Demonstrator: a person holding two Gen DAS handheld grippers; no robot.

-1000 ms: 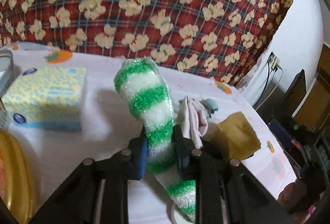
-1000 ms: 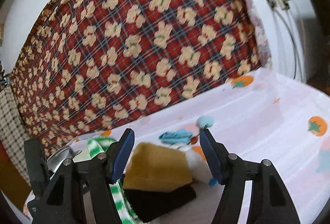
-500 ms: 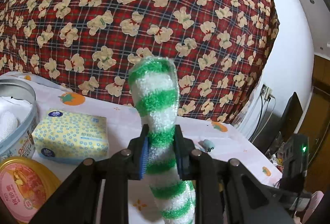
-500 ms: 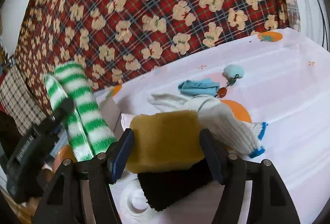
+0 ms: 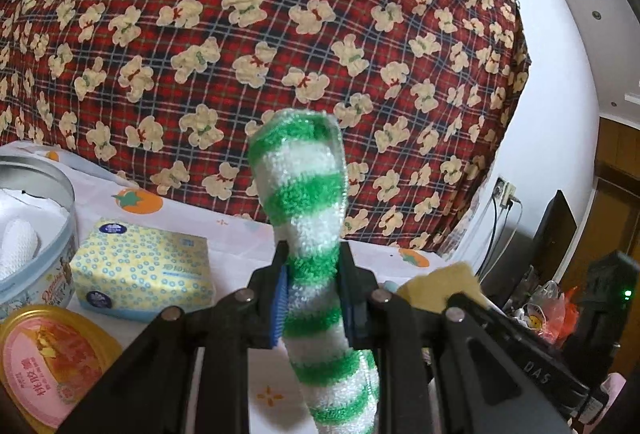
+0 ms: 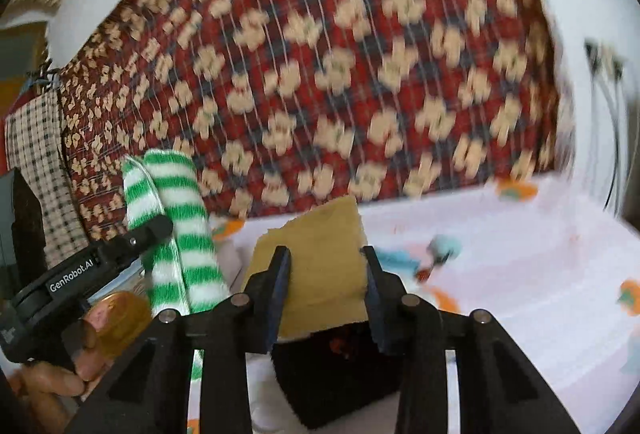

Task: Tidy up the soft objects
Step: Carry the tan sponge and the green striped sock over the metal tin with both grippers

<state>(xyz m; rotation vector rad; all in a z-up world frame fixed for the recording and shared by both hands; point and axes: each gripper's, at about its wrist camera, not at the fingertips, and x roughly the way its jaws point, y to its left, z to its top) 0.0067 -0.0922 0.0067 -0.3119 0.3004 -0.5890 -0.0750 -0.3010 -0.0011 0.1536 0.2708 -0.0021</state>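
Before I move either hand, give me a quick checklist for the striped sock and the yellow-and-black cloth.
1. Left tongs clamped on the green-and-white striped sock: ok.
2. Sock lifted off the tablecloth: ok.
3. Right tongs gripping the yellow-and-black cloth: not ok, jaws closing around it.
4. Round tin open to take things: ok.
5. Blue keychain apart from the cloth: ok, though blurred.

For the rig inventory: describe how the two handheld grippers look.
Both the left gripper and the right gripper are black, with angular linkage arms, silver pivot pins and blue-padded jaws. The left's body carries white "GenRobot.AI" lettering. No cables or sleeves show.
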